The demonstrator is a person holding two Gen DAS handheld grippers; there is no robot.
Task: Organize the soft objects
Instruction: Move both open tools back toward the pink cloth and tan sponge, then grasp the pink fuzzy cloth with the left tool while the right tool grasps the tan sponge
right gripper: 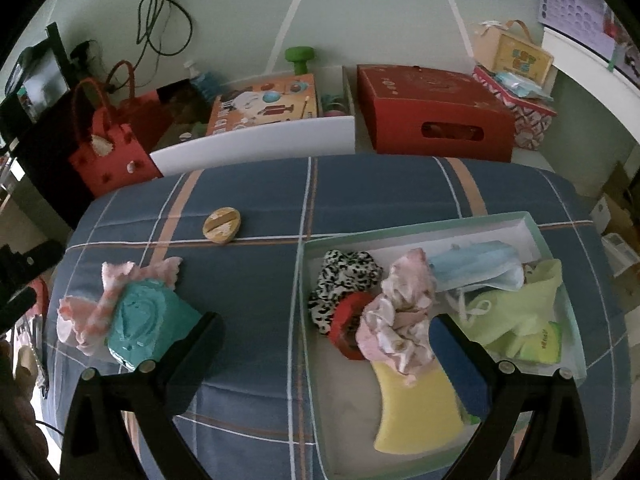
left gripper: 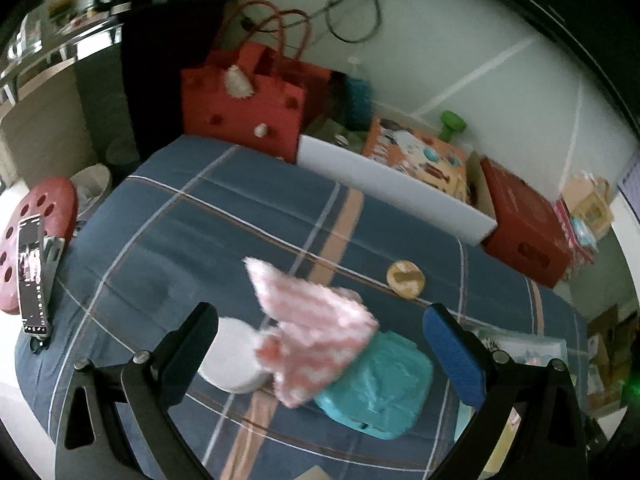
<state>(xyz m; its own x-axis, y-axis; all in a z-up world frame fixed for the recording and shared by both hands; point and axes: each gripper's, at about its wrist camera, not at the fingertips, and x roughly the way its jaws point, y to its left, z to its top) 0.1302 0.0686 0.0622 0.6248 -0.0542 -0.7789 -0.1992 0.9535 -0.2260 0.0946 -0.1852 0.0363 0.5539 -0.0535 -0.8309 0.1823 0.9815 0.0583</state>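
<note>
A pink-and-white striped cloth (left gripper: 316,332) lies on the blue plaid bed, partly over a teal soft pouch (left gripper: 380,392) and next to a white round object (left gripper: 236,356). My left gripper (left gripper: 320,344) is open and empty, its jaws either side of the cloth. In the right wrist view the cloth (right gripper: 96,312) and teal pouch (right gripper: 152,324) lie at the left. My right gripper (right gripper: 328,344) is open and empty over the near edge of a pale green box (right gripper: 520,218). The box holds a leopard scrunchie (right gripper: 344,276), a red ring (right gripper: 348,328), a pink scrunchie (right gripper: 400,320), a blue face mask (right gripper: 476,268), a lime cloth (right gripper: 516,312) and a yellow sponge (right gripper: 420,412).
A round wooden disc (right gripper: 222,226) lies mid-bed. Behind the bed stand a red felt bag (right gripper: 112,152), a white bin (right gripper: 256,140) with a game box, and a red cardboard box (right gripper: 432,120). A red perforated stool (left gripper: 36,236) stands at the bed's left edge.
</note>
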